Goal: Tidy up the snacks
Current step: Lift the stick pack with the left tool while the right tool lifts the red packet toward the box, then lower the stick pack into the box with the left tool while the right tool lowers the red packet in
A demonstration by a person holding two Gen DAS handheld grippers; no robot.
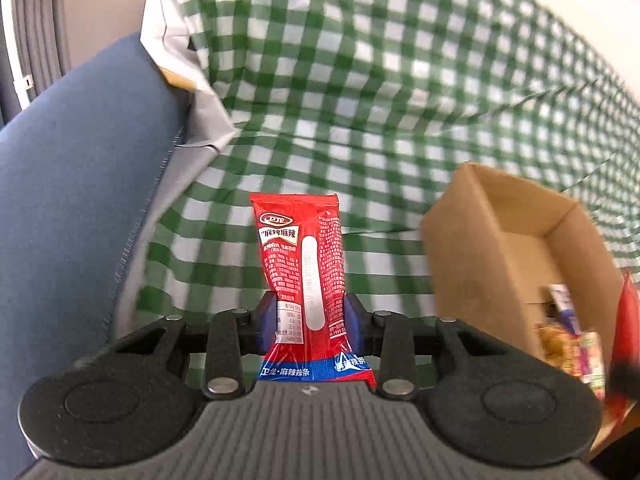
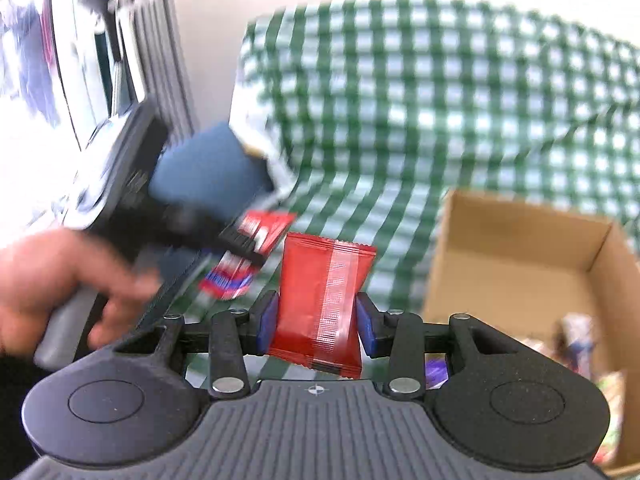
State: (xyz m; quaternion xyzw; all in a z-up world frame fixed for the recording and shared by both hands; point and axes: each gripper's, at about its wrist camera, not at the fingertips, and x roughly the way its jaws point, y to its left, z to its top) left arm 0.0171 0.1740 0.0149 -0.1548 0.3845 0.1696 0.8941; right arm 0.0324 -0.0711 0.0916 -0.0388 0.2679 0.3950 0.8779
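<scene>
Now we hold a snack in each gripper. Our left gripper (image 1: 310, 316) pinches a long red packet (image 1: 302, 264) near its lower end, the blue pads (image 1: 267, 312) pressed against both edges; the packet stands upright between them, its printed face toward the camera and its blue-banded bottom tucked back against the gripper body. Beyond its tip lies the green checked cloth (image 1: 380, 80), and off to the left a blue cushion (image 1: 80, 168) runs alongside. To the right of the left gripper sits an open cardboard box (image 1: 500, 240), with a few wrapped snacks (image 1: 568, 344) blurred in its near end.

Our right gripper (image 2: 316, 320) squeezes a plain red pouch (image 2: 320, 300) at its waist, so the pouch narrows between the pads and flares above them, its seam strip facing us. The pouch leans slightly to the left. To the right of this gripper is the box (image 2: 520, 264) again, its far half bare, with blurred wrappers (image 2: 576, 340) nearer us. Up and to the left, a hand (image 2: 44, 288) grips the other tool's handle, and that tool's packet (image 2: 248, 252) shows just beside the pouch, not touching it as far as we can tell. Both snacks are clear of the cloth (image 2: 440, 100) and outside the box.
</scene>
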